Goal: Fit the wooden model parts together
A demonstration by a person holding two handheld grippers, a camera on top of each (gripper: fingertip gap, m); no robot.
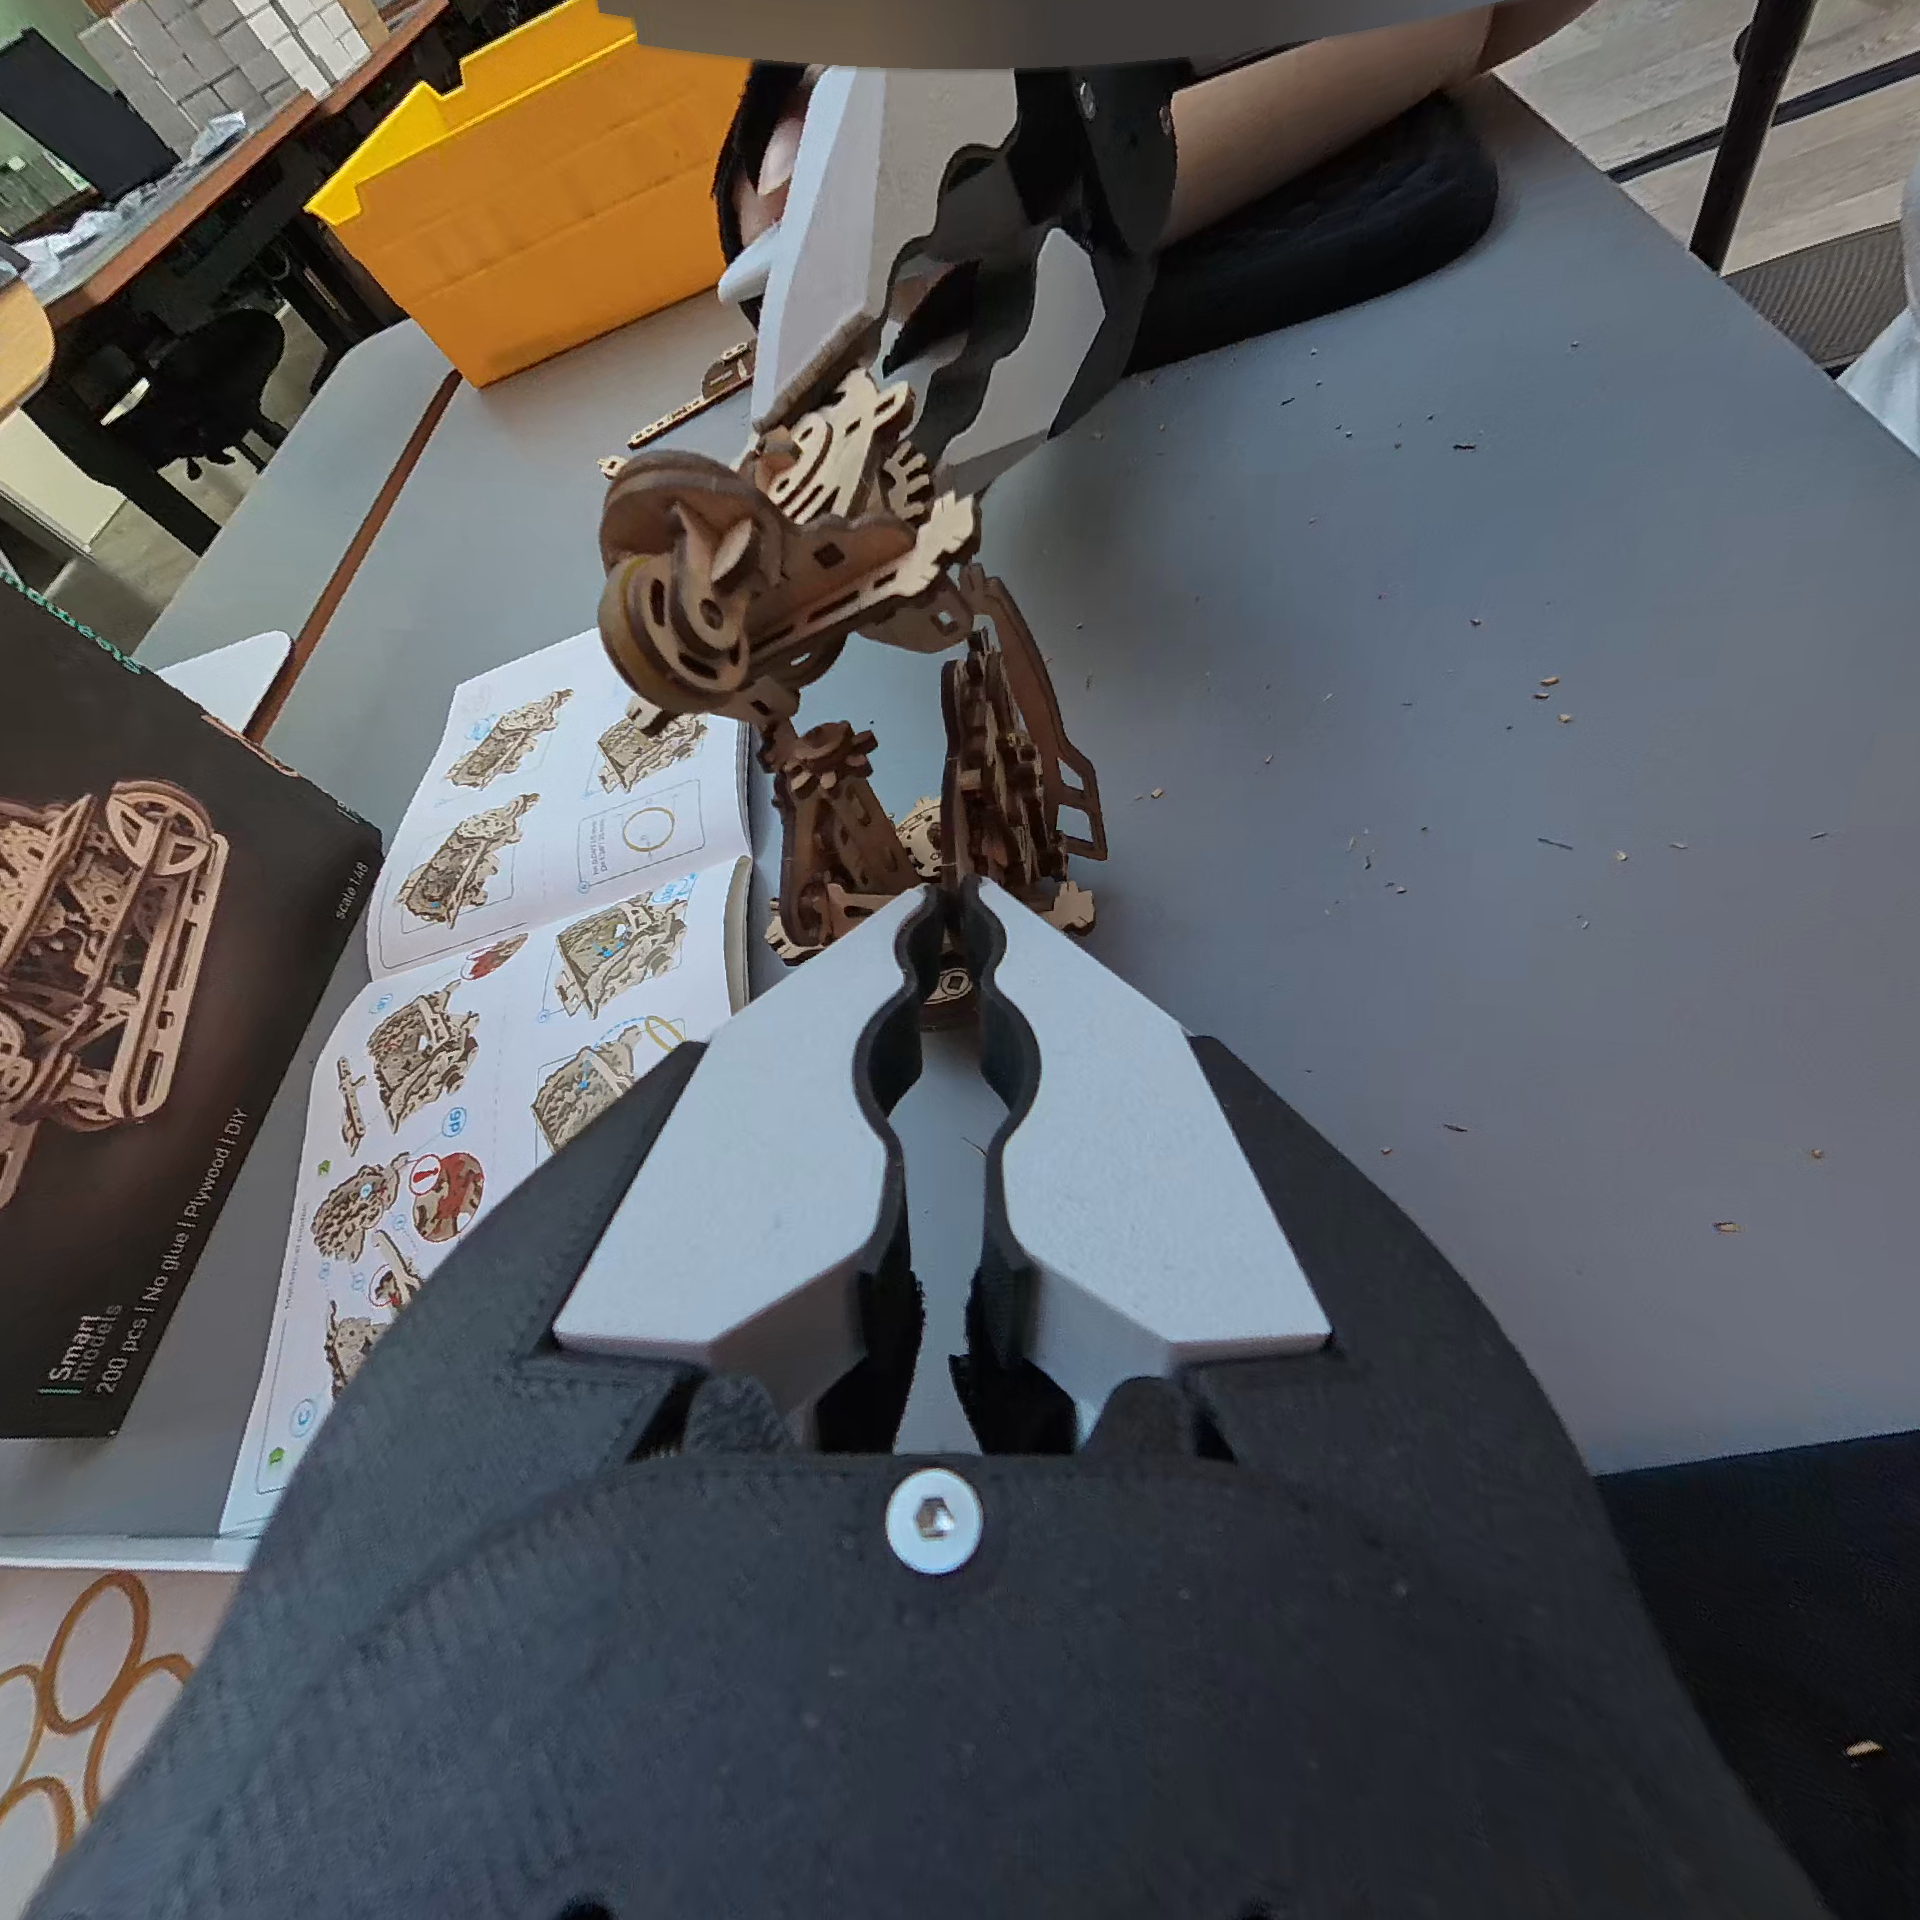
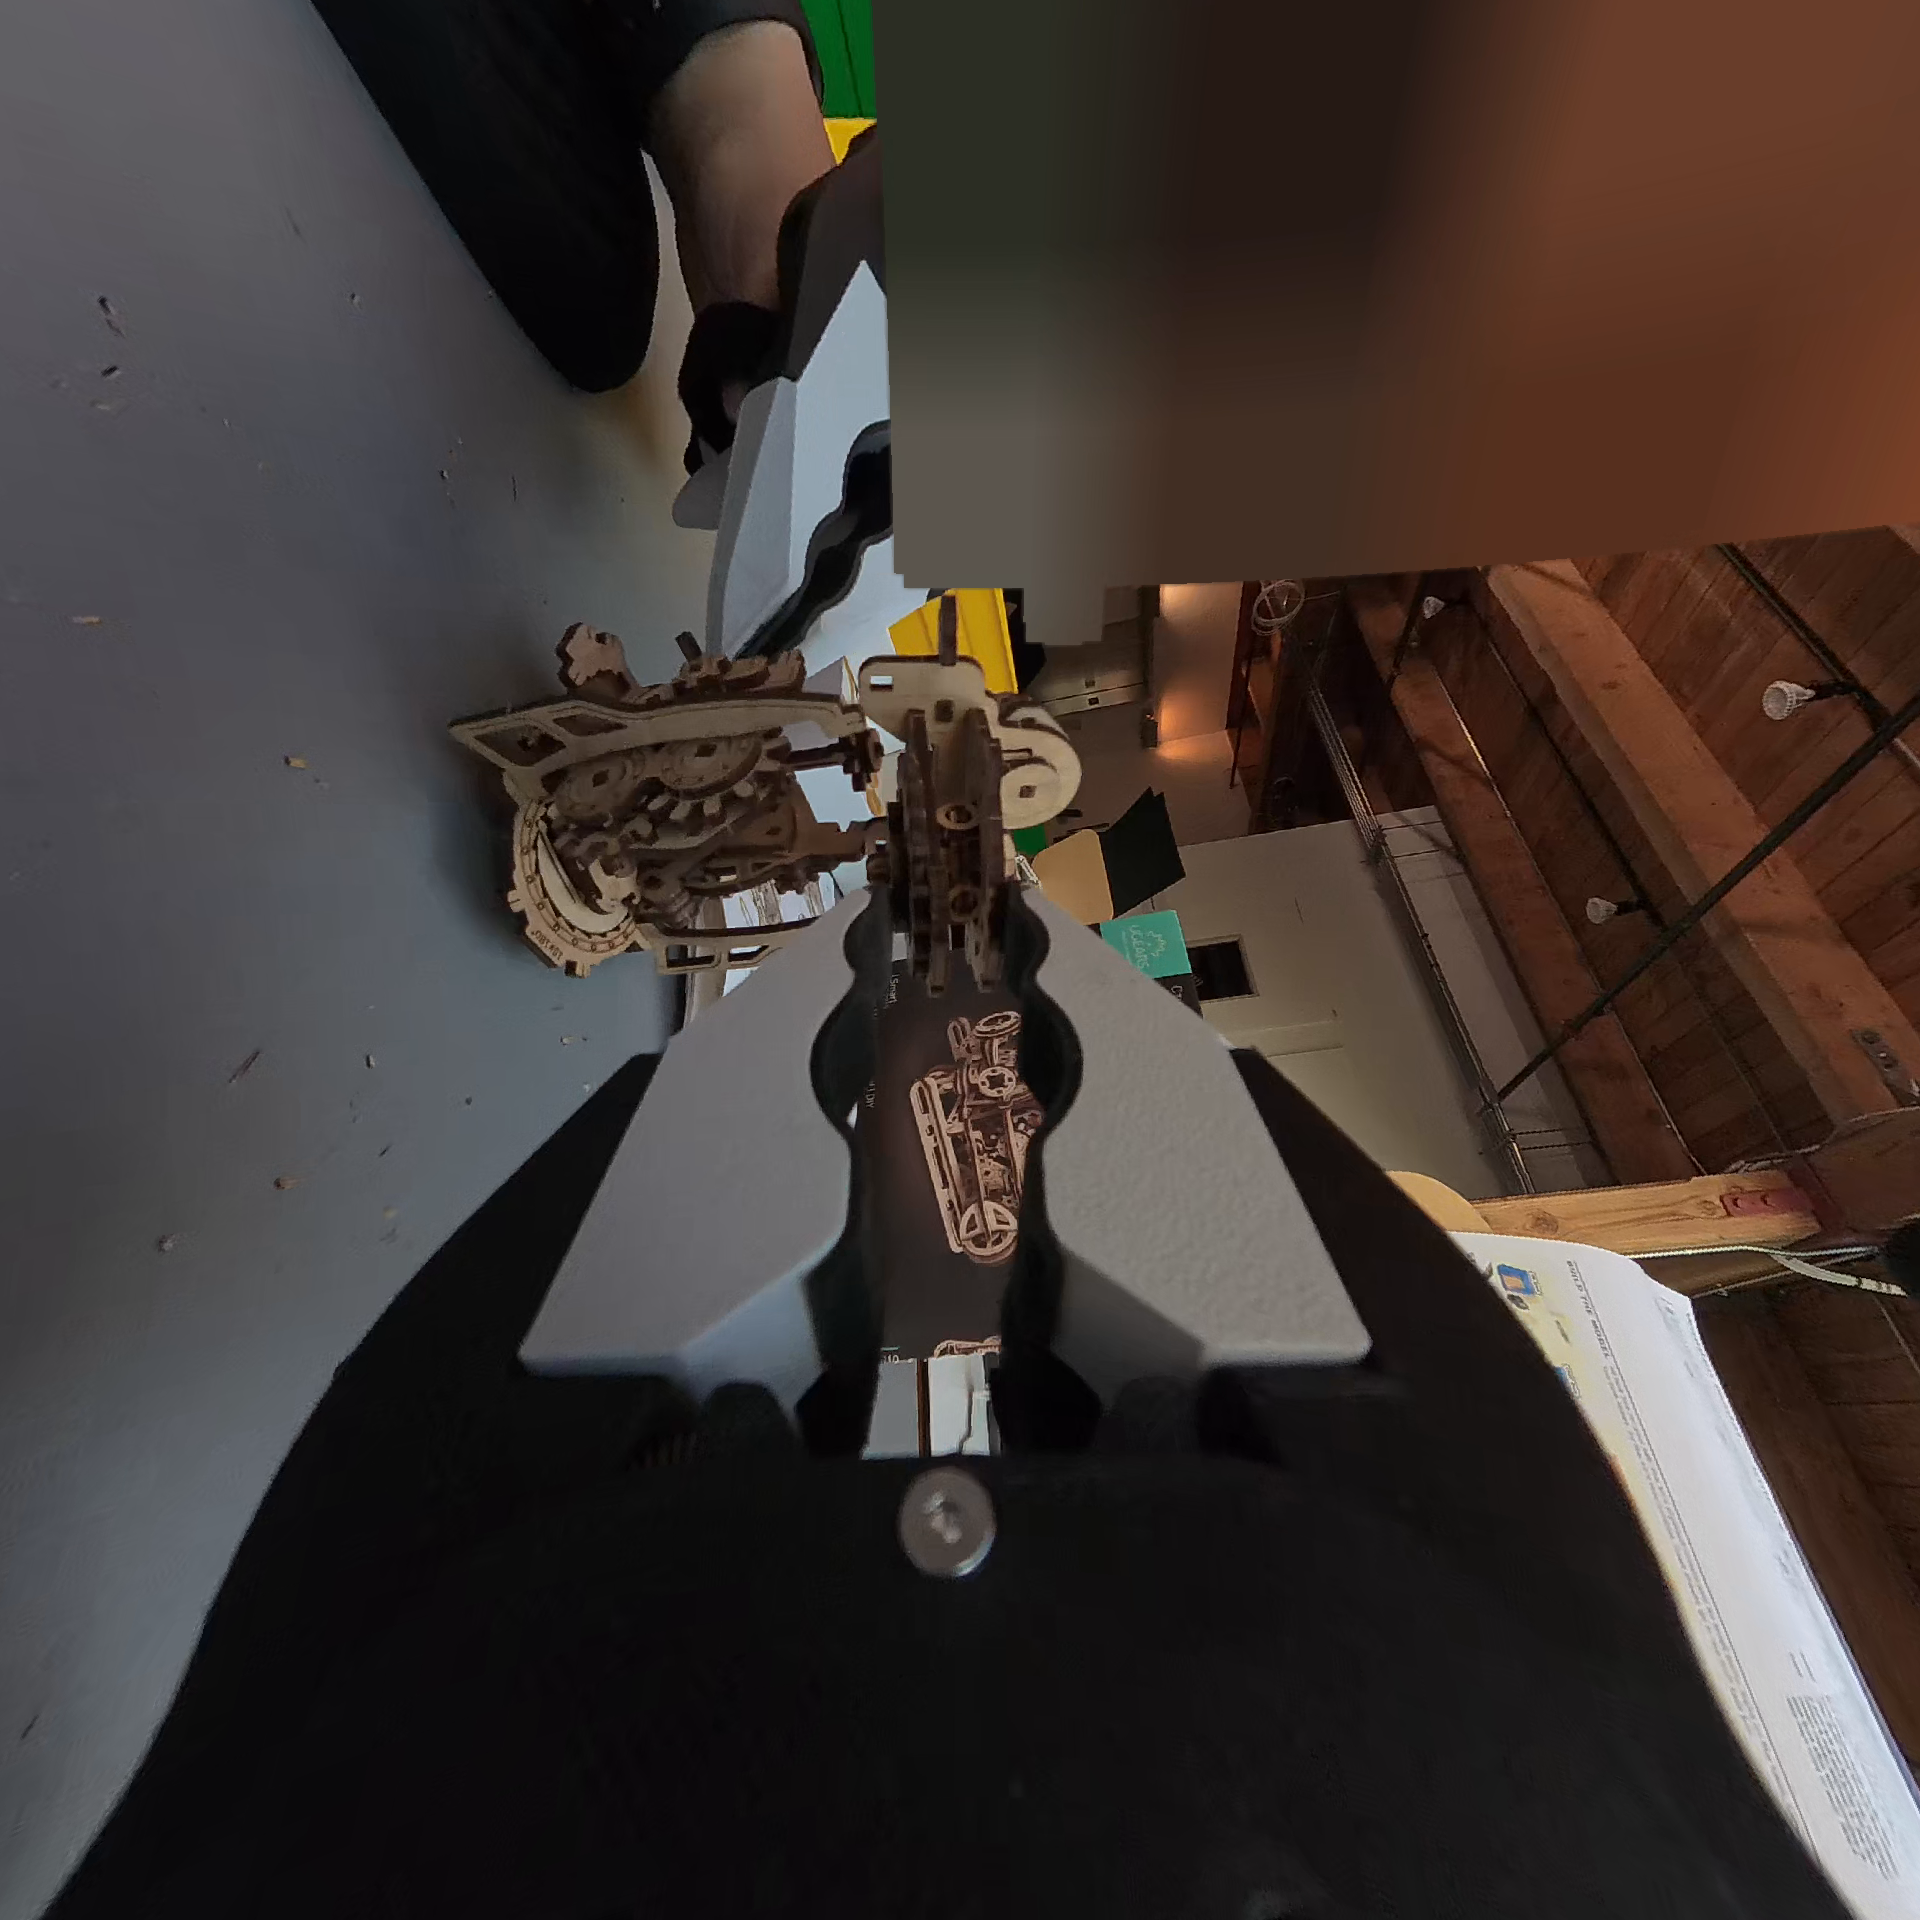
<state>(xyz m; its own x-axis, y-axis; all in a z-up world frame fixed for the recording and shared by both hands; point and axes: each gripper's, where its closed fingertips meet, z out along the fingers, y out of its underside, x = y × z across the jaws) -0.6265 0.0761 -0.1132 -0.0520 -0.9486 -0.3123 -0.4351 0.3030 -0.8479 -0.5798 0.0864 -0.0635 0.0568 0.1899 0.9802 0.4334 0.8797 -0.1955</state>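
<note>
A wooden gear assembly (image 1: 977, 790) stands on the grey table (image 1: 1455, 883). My left gripper (image 1: 948, 899) is shut on its near base edge. My right gripper (image 1: 883, 436) comes down from the far side, shut on a wooden part with round wheels (image 1: 696, 592), held above the assembly and tilted left. Thin arms (image 1: 997, 623) link the two pieces. In the right wrist view my right gripper (image 2: 945, 925) is clamped on the wheeled part (image 2: 951, 790), the gear assembly (image 2: 644, 821) lies to its left, and one left gripper finger (image 2: 769, 499) reaches it from above.
An open instruction booklet (image 1: 540, 935) and a dark model box (image 1: 135, 987) lie left of the model. A yellow bin (image 1: 520, 208) stands at the back left, with loose wooden strips (image 1: 696, 400) near it. Wood chips (image 1: 1548, 686) dot the table. A person's arm (image 1: 1299, 135) rests at the far edge. Tip to tip, the grippers are about 8 cm apart.
</note>
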